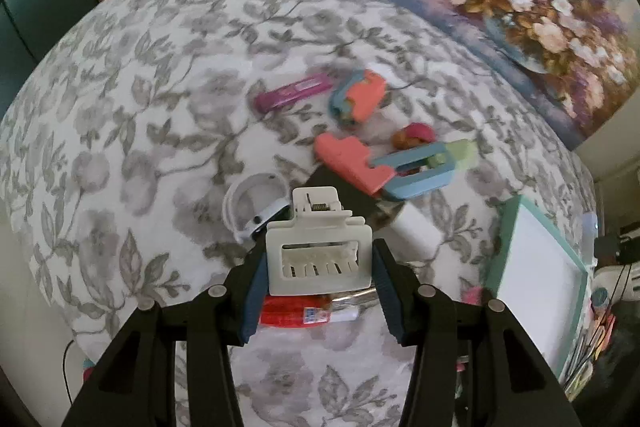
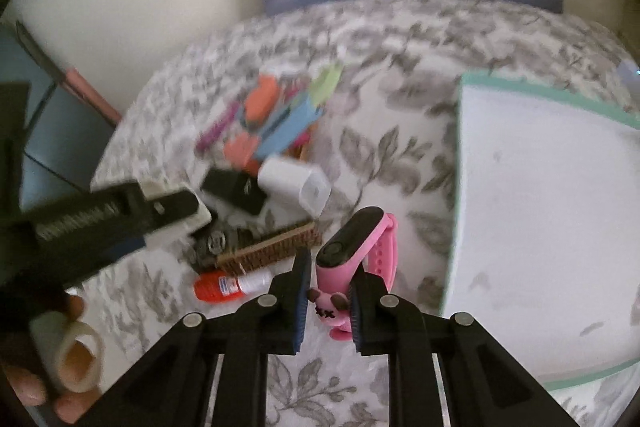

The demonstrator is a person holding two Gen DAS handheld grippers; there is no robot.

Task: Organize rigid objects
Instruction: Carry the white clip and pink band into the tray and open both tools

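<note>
From your left wrist, the left gripper [image 1: 318,265] has its jaws clamped on a cream hair claw clip [image 1: 318,255] above the floral desk [image 1: 120,107]; a red tube [image 1: 294,313] lies beneath, coloured blocks [image 1: 380,163] farther off.

From your right wrist, the right gripper [image 2: 328,297] has its jaws clamped on a pink smartwatch [image 2: 356,247], lifted left of the white tray [image 2: 540,207]; a brush [image 2: 272,251] lies to its left.

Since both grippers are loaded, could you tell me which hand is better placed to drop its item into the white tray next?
Right, probably. The right gripper holds the pink smartwatch beside the tray. The left gripper, holding the white hair claw clip, sits farther from it over the clutter.
</note>
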